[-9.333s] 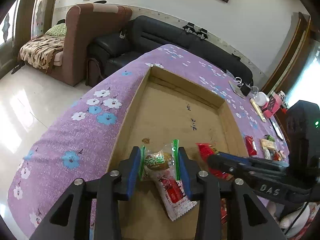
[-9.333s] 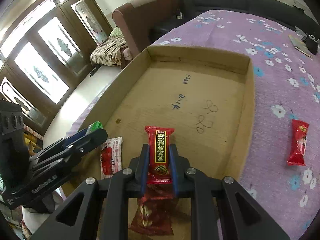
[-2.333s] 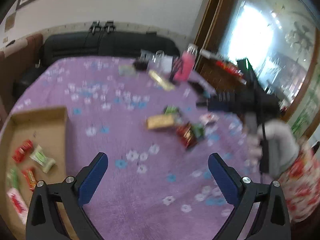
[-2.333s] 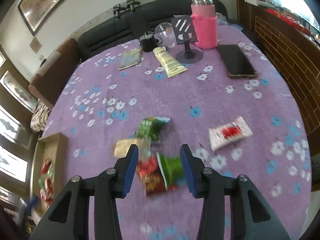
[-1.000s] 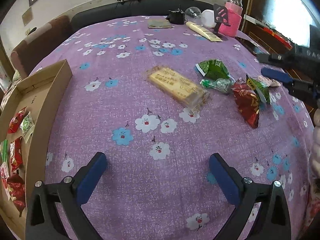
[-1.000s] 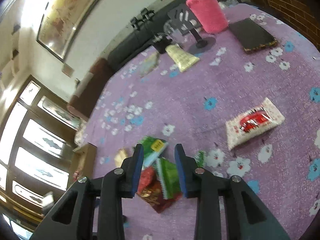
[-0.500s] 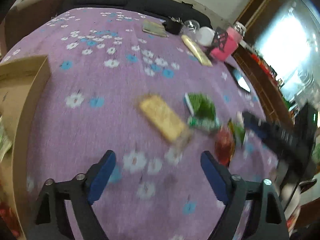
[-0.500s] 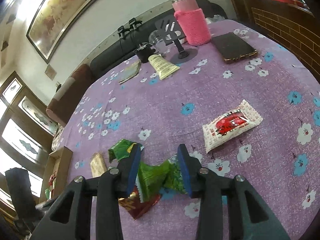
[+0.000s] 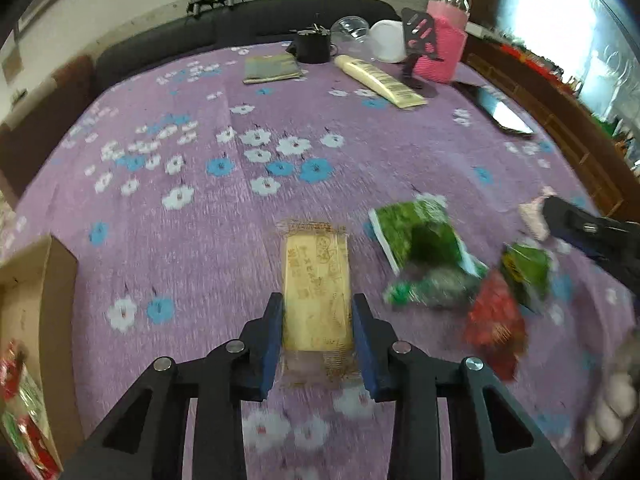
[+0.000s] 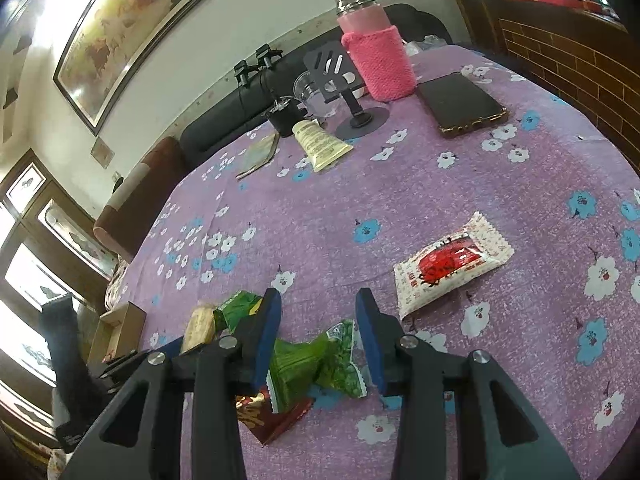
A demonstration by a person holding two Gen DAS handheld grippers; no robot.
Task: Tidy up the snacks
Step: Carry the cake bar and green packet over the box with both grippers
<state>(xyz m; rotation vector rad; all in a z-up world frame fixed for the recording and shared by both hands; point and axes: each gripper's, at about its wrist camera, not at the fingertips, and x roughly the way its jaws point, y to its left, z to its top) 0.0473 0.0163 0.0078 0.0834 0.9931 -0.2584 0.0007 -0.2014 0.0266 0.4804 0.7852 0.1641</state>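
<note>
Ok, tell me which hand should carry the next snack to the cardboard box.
Left. Its jaws are closing around the yellow biscuit pack, and the box sits on its side. The right gripper only straddles a green packet, farther from the box.

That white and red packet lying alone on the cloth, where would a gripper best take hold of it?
Probably across its narrow width, near the middle, coming from above. The white and red packet lies flat on the tablecloth, long and thin, so the long sides are closest together and easiest to pinch. Nothing lies against it. The right gripper is nearest, but a green packet sits between its jaws.
</note>
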